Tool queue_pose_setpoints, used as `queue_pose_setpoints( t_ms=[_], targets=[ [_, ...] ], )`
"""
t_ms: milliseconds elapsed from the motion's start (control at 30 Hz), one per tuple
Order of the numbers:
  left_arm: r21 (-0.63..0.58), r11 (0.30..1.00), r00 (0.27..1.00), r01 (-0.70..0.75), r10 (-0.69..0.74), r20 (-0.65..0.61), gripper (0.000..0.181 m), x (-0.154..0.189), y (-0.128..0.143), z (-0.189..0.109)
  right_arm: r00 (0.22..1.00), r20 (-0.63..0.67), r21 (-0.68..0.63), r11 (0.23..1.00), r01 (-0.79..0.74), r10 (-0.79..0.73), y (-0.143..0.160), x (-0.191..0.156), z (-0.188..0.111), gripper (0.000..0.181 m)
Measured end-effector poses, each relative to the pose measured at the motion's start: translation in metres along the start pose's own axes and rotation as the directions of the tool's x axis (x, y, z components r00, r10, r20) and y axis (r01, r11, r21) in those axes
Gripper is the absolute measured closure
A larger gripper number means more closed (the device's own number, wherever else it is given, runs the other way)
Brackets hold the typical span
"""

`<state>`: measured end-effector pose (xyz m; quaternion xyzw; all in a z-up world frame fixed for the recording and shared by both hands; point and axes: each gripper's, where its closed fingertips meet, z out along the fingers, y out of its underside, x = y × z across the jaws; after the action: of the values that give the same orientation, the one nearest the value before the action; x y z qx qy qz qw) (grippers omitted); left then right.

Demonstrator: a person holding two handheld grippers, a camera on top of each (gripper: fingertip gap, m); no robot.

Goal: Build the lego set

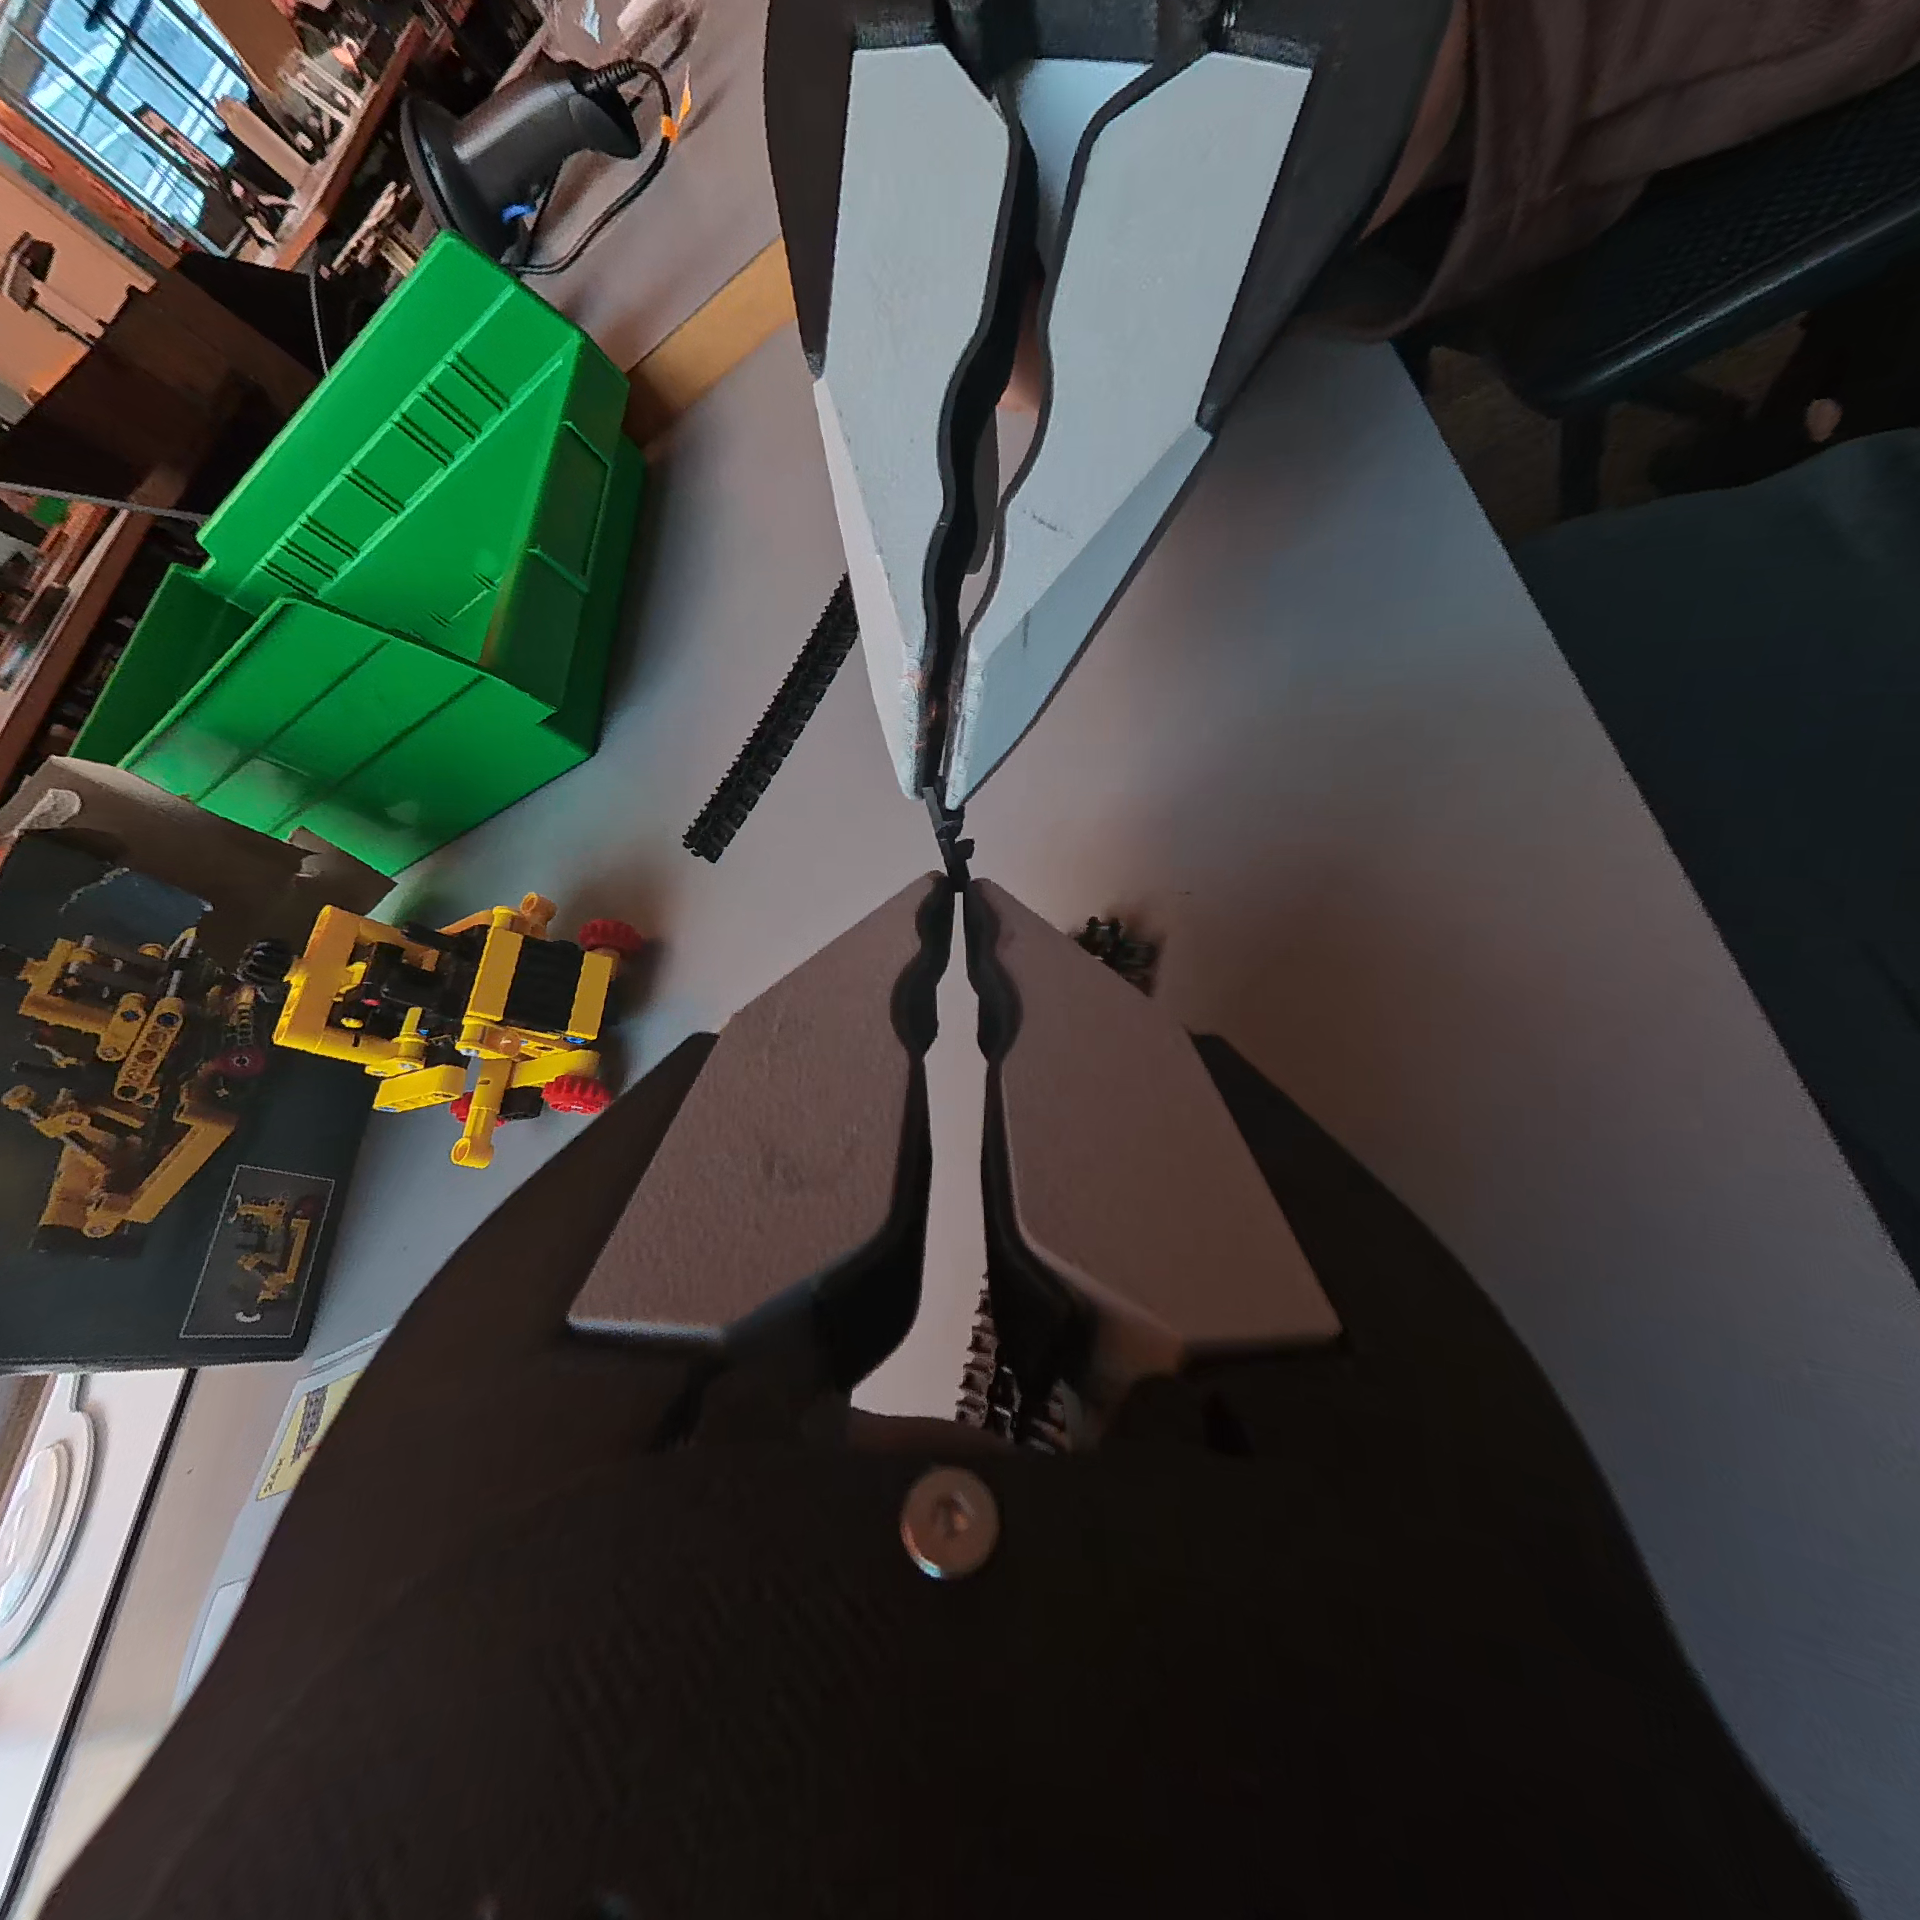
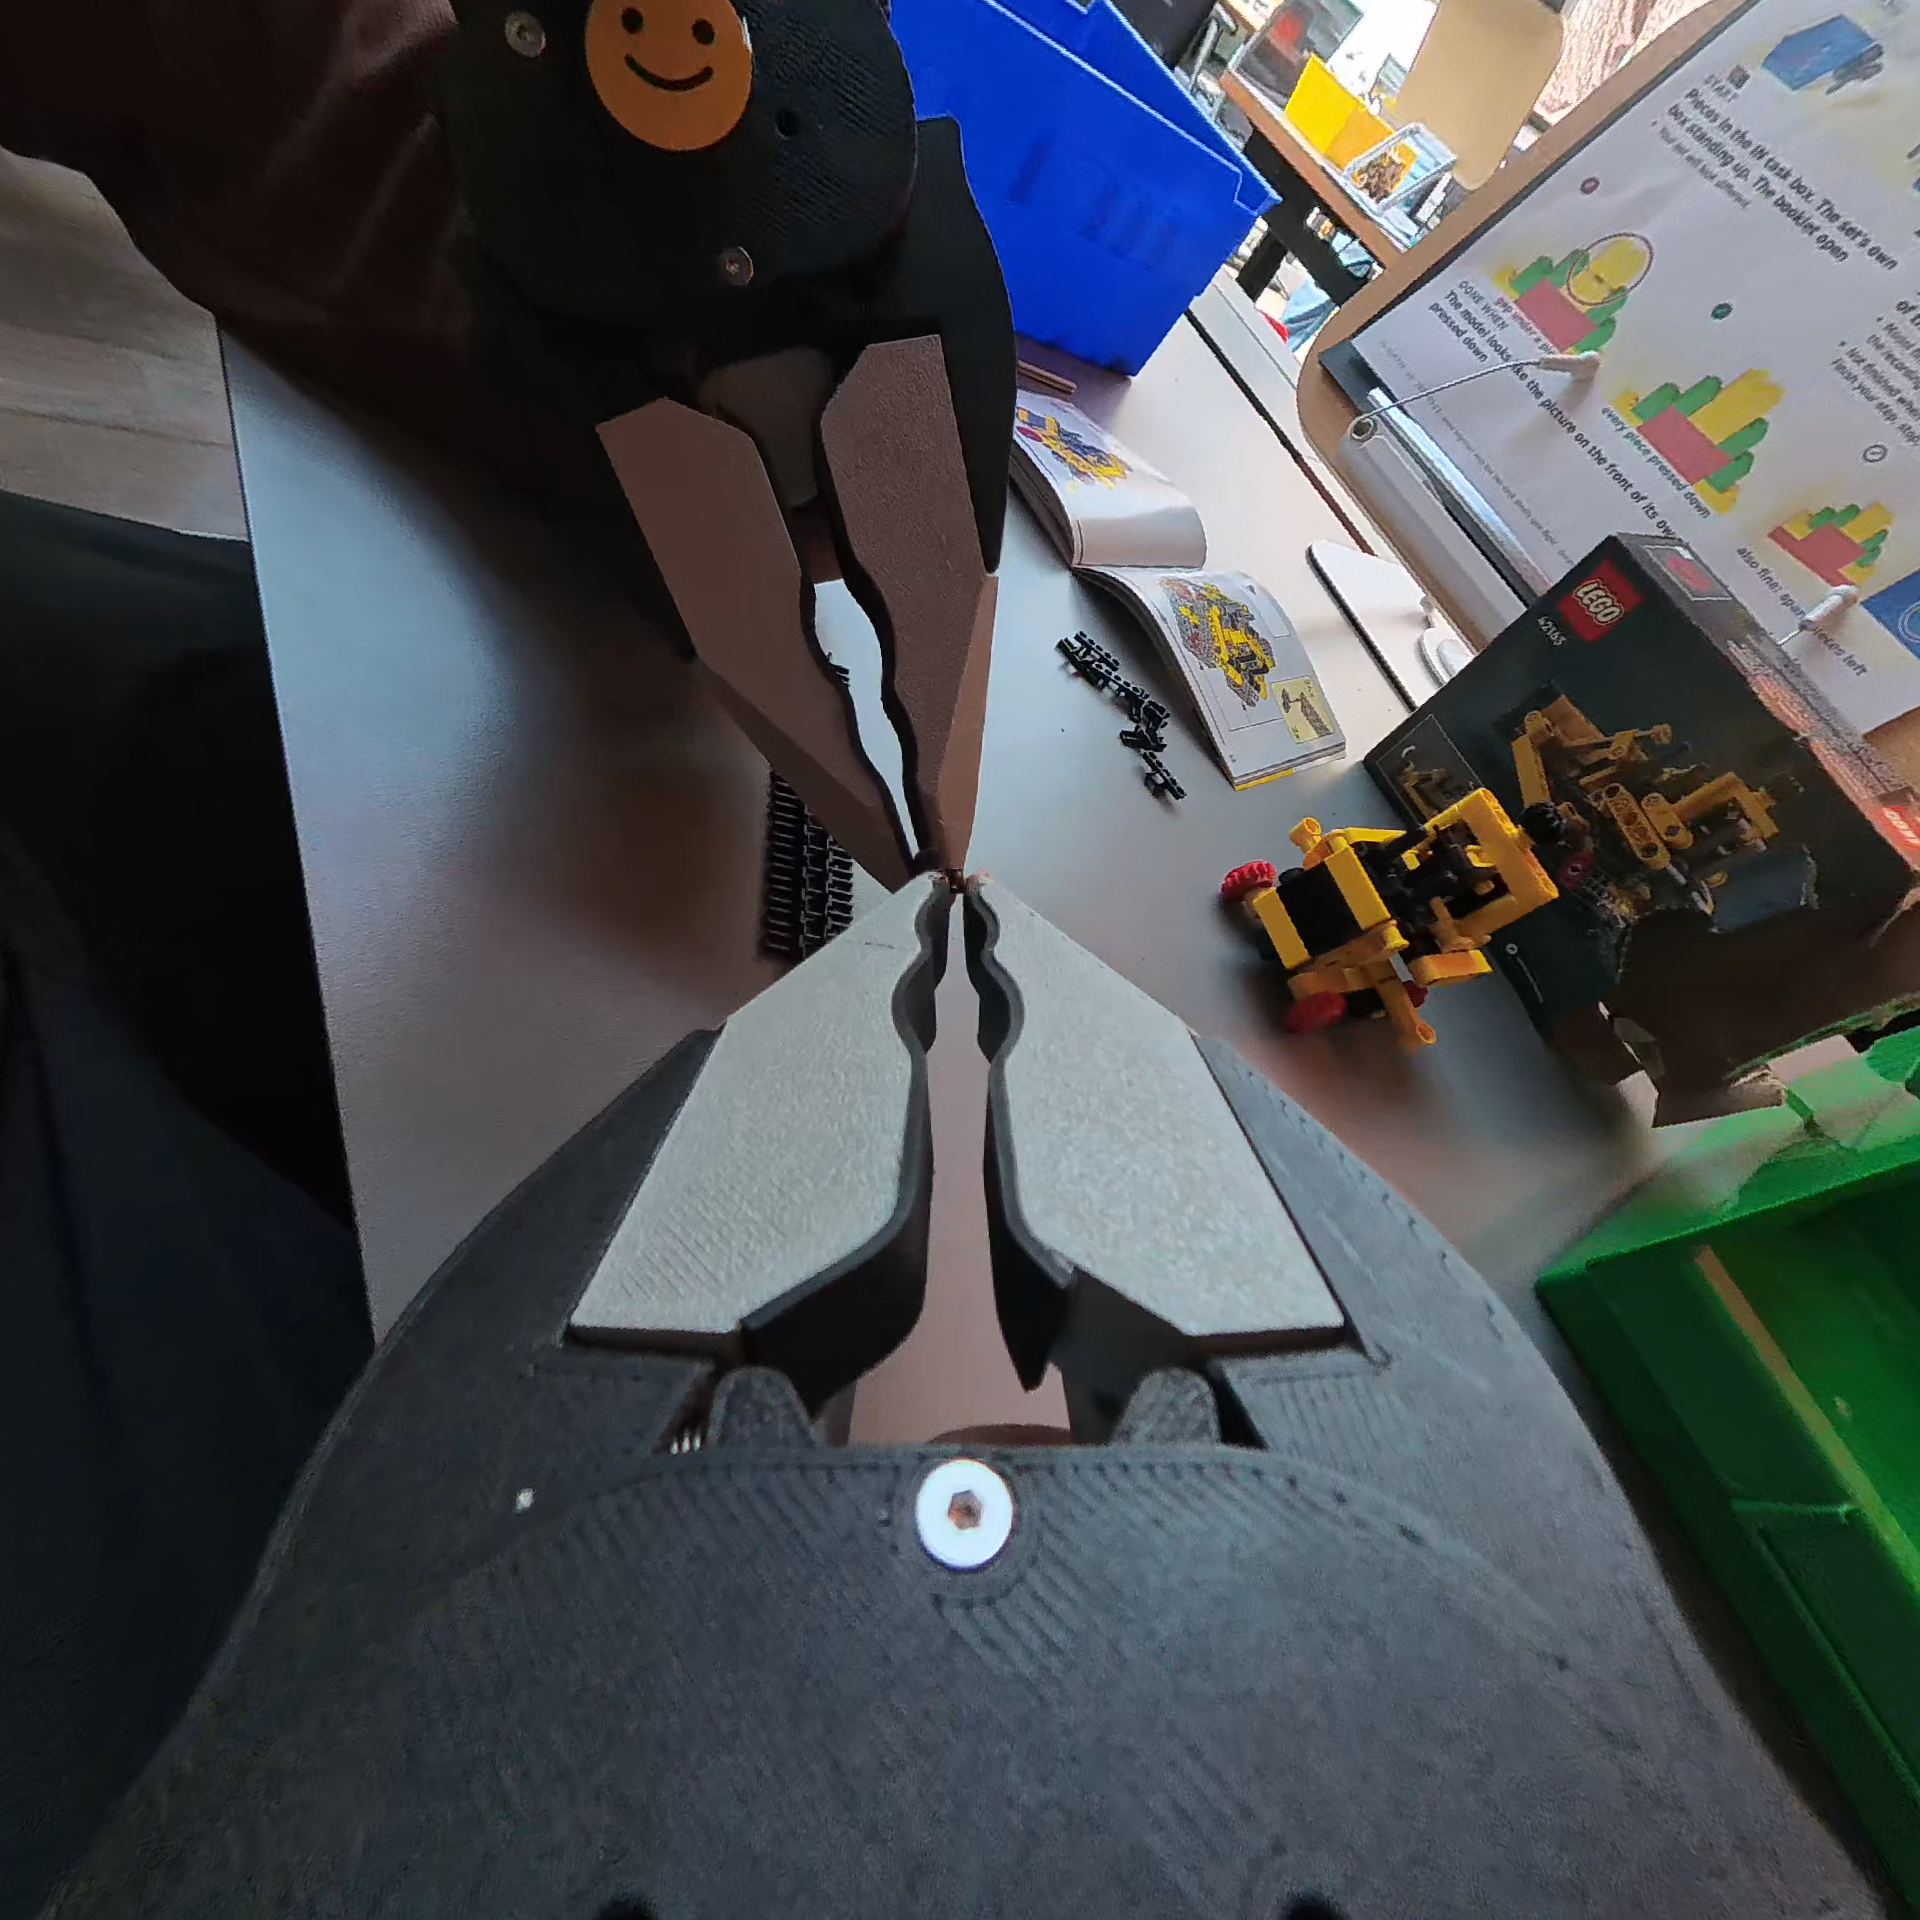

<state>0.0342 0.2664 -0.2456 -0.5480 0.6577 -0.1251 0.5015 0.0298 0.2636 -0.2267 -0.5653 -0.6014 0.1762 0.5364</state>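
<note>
Yellow-black lego model (image 2: pixel 1382 925) lies unfinished; both tools pinch one small black piece (image 1: pixel 954 844).

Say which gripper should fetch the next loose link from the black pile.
Right, probably. The pile lies ahead of the right gripper with open table between; for the left gripper it sits beside a finger, behind the tips. Both pinch a black piece tip to tip.

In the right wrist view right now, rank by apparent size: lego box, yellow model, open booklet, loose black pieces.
1. lego box, largest.
2. open booklet and yellow model: they look alike in extent, and the booklet lies farther off, so no ranking between them.
3. loose black pieces, smallest cluster.
</note>
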Motion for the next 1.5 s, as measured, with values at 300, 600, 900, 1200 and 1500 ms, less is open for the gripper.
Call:
queue_pose_setpoints(
  t_ms=[300,600,900,1200,1500],
  targets=[
    [-0.121,0.987,0.979,0.109,-0.128,-0.158,0.181,0.007,0.016,0.006,0.998,0.026,-0.15,0.987,-0.056,0.06,0.019,-0.004,0.008,0.181],
    [-0.363,0.929,0.834,0.073,-0.257,-0.489,0.181,0.021,0.025,0.003,0.981,0.059,-0.217,0.962,-0.167,0.183,0.031,-0.005,0.003,0.181],
    [-0.466,0.877,0.729,-0.116,-0.243,-0.64,0.181,0.028,0.019,0.007,0.972,-0.044,0.069,0.972,-0.226,0.23,0.002,0.024,-0.022,0.178],
    [-0.379,0.925,0.812,0.027,-0.241,-0.531,0.162,0.0,0.004,-0.001,0.954,-0.043,0.158,0.944,-0.288,0.298,-0.004,0.035,-0.032,0.181],
    [-0.135,0.928,0.894,0.347,-0.371,-0.252,0.159,-0.048,0.01,-0.029,0.954,0.024,0.109,0.948,-0.3,0.299,-0.001,0.027,-0.025,0.181]
  ],
)
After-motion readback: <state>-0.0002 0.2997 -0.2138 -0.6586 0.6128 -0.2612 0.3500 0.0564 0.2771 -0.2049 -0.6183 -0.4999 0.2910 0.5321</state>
